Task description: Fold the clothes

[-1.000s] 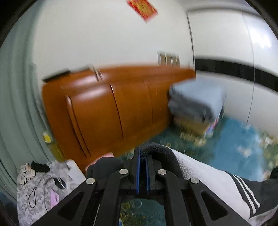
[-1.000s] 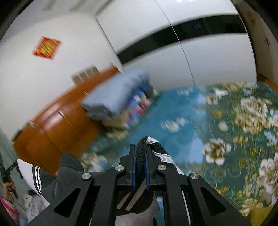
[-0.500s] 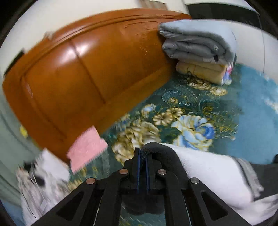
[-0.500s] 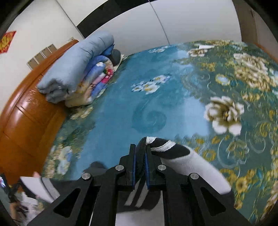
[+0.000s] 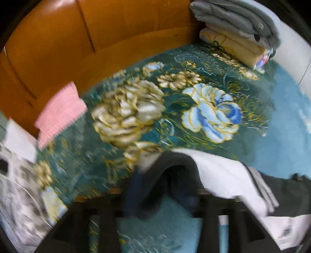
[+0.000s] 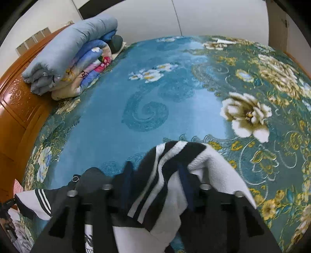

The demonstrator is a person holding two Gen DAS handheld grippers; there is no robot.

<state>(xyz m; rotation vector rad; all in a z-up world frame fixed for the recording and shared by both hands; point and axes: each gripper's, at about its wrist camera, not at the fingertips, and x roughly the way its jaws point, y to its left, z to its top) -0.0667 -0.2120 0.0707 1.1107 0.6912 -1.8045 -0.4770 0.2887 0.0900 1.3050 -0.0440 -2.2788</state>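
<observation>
A black and white fleece garment with striped trim (image 6: 175,175) lies on the blue-green floral bedspread (image 6: 155,101). In the right wrist view my right gripper (image 6: 155,181) stands open, its blue-padded fingers wide apart, with the garment's striped edge draped loose between and over them. In the left wrist view my left gripper (image 5: 159,186) is also open and blurred, and the garment's black collar and white fleece (image 5: 219,171) arch over its fingers. The garment stretches from one gripper to the other.
Folded grey and floral quilts (image 6: 72,58) are stacked at the head of the bed against the orange wooden headboard (image 5: 97,39). A pink cloth (image 5: 60,111) and grey patterned fabric (image 5: 17,194) lie at the left bed edge. White wardrobe doors (image 6: 194,15) stand behind.
Both grippers swung down from facing the walls to low over the bedspread with the garment. Both jaws went from shut on the garment to open.
</observation>
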